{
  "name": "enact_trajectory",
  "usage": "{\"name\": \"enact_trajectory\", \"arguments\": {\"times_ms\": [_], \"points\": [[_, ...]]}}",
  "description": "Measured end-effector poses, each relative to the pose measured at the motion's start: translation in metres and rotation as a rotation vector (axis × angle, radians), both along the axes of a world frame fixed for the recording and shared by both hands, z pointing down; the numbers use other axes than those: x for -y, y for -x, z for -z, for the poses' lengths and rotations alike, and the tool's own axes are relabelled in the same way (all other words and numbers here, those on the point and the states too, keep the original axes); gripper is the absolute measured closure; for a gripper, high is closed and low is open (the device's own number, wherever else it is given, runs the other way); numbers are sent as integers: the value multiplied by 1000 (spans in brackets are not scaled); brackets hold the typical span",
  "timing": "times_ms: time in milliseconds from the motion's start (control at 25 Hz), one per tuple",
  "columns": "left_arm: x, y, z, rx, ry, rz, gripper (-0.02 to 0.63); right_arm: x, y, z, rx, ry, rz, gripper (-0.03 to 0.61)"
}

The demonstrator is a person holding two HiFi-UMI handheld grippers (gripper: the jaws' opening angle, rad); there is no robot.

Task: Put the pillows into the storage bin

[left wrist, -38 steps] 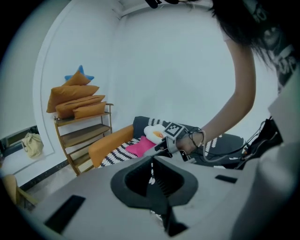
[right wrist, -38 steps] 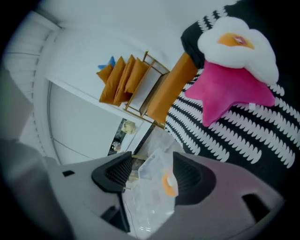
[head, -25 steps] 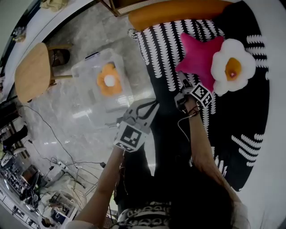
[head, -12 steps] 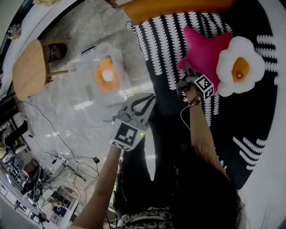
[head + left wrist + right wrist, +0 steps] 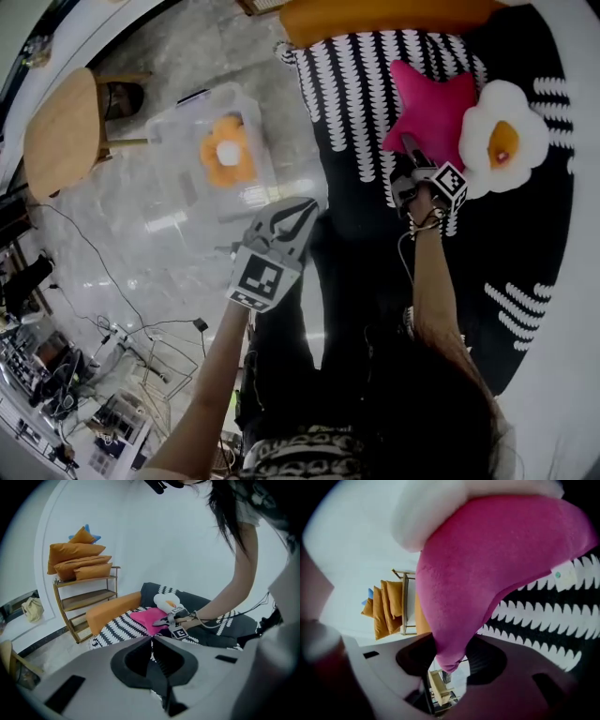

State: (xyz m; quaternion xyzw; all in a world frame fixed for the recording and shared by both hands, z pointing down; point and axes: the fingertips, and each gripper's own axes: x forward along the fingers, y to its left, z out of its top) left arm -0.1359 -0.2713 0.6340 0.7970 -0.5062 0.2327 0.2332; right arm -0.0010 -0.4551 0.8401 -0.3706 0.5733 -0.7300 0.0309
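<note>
Head view: the pink star pillow (image 5: 433, 112) is seen lying on a black-and-white mat (image 5: 356, 84), with a white egg-shaped pillow (image 5: 502, 141) touching it on the right. The star's lower point is taken between the jaws of the right gripper (image 5: 408, 145). In the right gripper view that point is shown pinched between the two black pads. The jaws have just been closing on it, and the plush is pressed from both sides.

The storage bin (image 5: 187, 183), made of clear plastic, is set on the pale stone floor (image 5: 141, 262) to the left of the mat, well apart from the star pillow. An orange flower pillow (image 5: 227, 155) is lying inside it.

The left gripper (image 5: 302, 211) is seen between the bin and the mat, near the bin's lower corner. In the left gripper view its jaws are shown closed together, with nothing held between them.

A long orange cushion (image 5: 375, 17) is laid along the mat's far edge, and a round wooden stool (image 5: 61, 131) is placed beyond the bin on the left. A wooden shelf (image 5: 86, 603) stacked with orange cushions is seen against the wall in the left gripper view.
</note>
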Motion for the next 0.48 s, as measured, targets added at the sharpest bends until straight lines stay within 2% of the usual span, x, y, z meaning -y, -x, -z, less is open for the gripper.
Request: {"name": "enact_trajectory", "arguments": {"times_ms": [240, 480], "points": [[-38, 11, 14, 11, -28, 19, 603, -61, -3, 53, 57, -2, 58, 407], [-83, 52, 27, 22, -41, 63, 603, -133, 49, 84, 60, -1, 214, 423]]}}
